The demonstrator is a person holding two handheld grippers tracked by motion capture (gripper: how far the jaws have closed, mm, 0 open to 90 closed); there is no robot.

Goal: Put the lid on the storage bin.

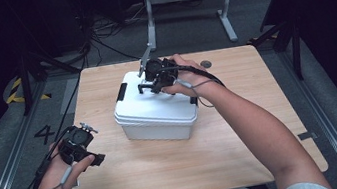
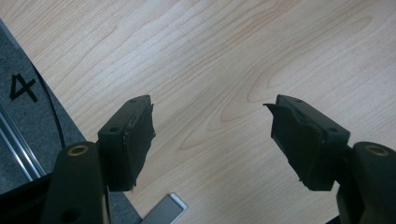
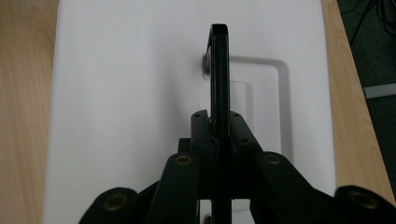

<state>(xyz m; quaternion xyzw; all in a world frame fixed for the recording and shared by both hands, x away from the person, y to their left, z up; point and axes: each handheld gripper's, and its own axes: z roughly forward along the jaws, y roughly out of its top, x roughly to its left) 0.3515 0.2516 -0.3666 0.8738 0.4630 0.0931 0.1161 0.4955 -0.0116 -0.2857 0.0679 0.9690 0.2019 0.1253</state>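
My right gripper (image 1: 149, 85) sits on top of the white box (image 1: 155, 119), which stands a little left of the middle of the wooden table (image 1: 260, 111). In the right gripper view its jaws are pressed together on the box's black handle (image 3: 219, 70), which stands upright on edge above the recess in the white lid (image 3: 116, 93). The handle runs straight up between the two black pads and its rounded end rises past their tips. My right hand (image 1: 181, 75) wraps around the gripper body over the far half of the lid, and the cable loops off my wrist toward the right side of the box.

A black latch (image 1: 121, 92) shows on the left end of the box, just below the lid's rim.

My left gripper (image 1: 96, 159) hangs near the table's left edge, well apart from the box and nearer to me than it. In the left gripper view its jaws are spread wide with nothing between them, only bare wood grain beneath. The two pads (image 2: 135, 140) face each other across the gap. To the left of that gripper the grey floor (image 2: 18, 121) carries a black number 4 (image 2: 22, 87), just beside the table edge.

A small dark round thing (image 1: 206, 63) lies on the table beyond the box, toward the far edge; I cannot tell what it is.
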